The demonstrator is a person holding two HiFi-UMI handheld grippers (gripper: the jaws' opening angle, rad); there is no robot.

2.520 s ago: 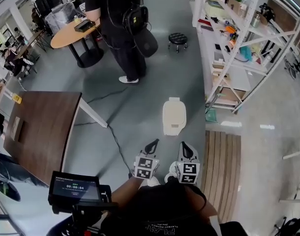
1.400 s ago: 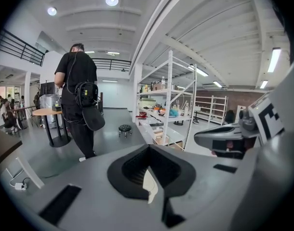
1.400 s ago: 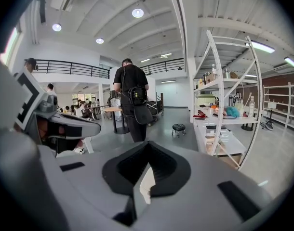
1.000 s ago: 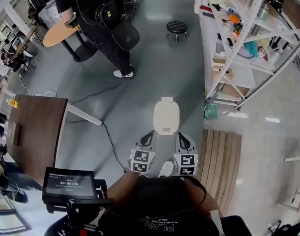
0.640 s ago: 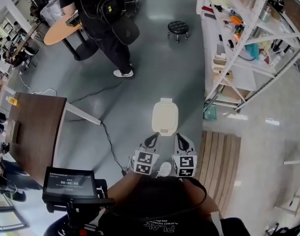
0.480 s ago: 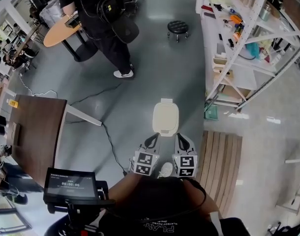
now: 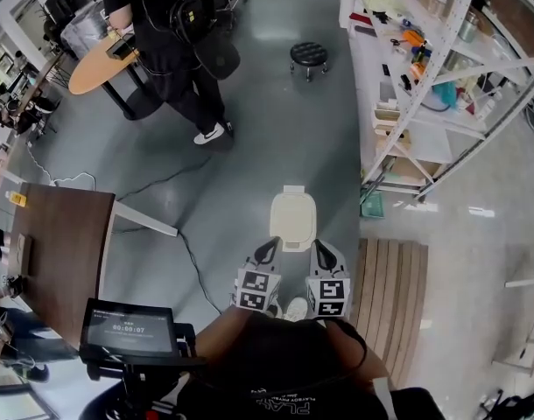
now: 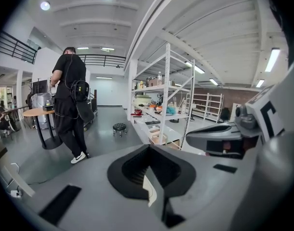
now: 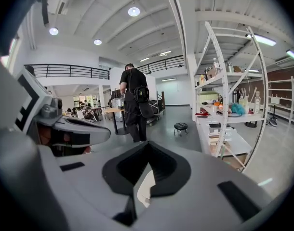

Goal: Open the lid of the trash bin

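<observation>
— Where do we have the trash bin (image 7: 293,226)?
— On the grey floor (image 7: 249,173), just ahead of both our claws, with its cream lid (image 7: 293,210) lying down flat.
— And our claws?
— We hold the left claw (image 7: 268,251) and the right claw (image 7: 320,254) side by side, each with its jaws pressed together and nothing gripped.
</observation>
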